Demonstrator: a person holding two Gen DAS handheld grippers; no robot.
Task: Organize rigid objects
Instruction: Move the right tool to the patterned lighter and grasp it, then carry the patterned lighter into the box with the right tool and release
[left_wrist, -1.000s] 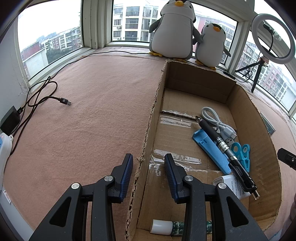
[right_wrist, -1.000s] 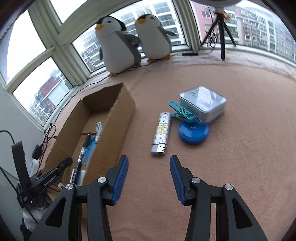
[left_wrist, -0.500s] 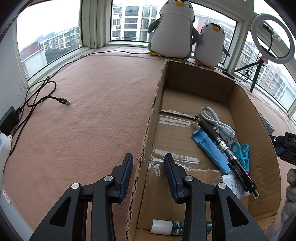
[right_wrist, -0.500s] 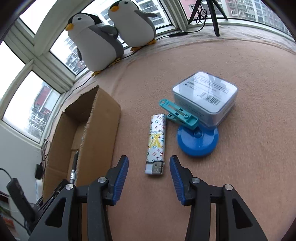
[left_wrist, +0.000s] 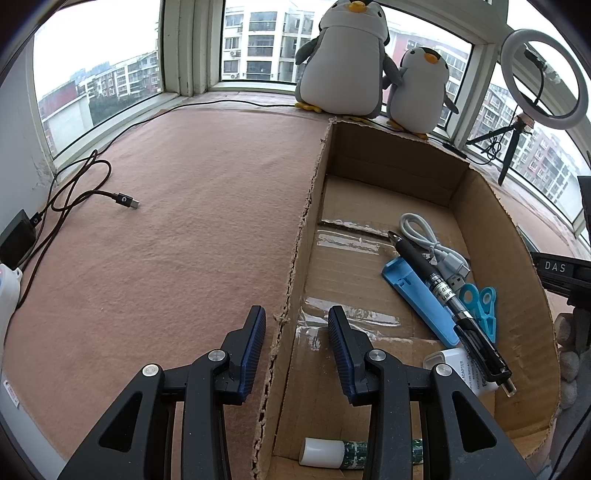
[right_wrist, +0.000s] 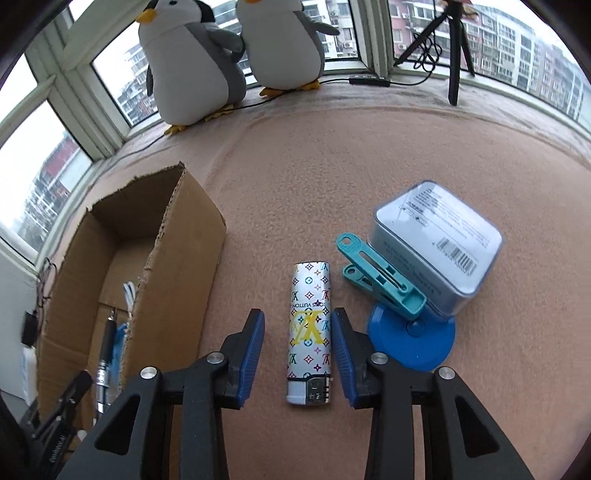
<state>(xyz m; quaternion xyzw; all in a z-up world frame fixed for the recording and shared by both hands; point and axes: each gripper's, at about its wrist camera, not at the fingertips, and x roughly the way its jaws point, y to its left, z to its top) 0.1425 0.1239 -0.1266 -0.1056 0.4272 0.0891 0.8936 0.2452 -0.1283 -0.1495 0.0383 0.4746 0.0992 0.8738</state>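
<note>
The right gripper is closing its ribbed blue jaws around the patterned lighter, which lies flat on the pink felt mat; the right pad seems to touch it, the left stands clear. A teal clothespin rests on a blue disc, against a glossy tin. The left gripper (jaws narrow) straddles the cardboard box wall.
</note>
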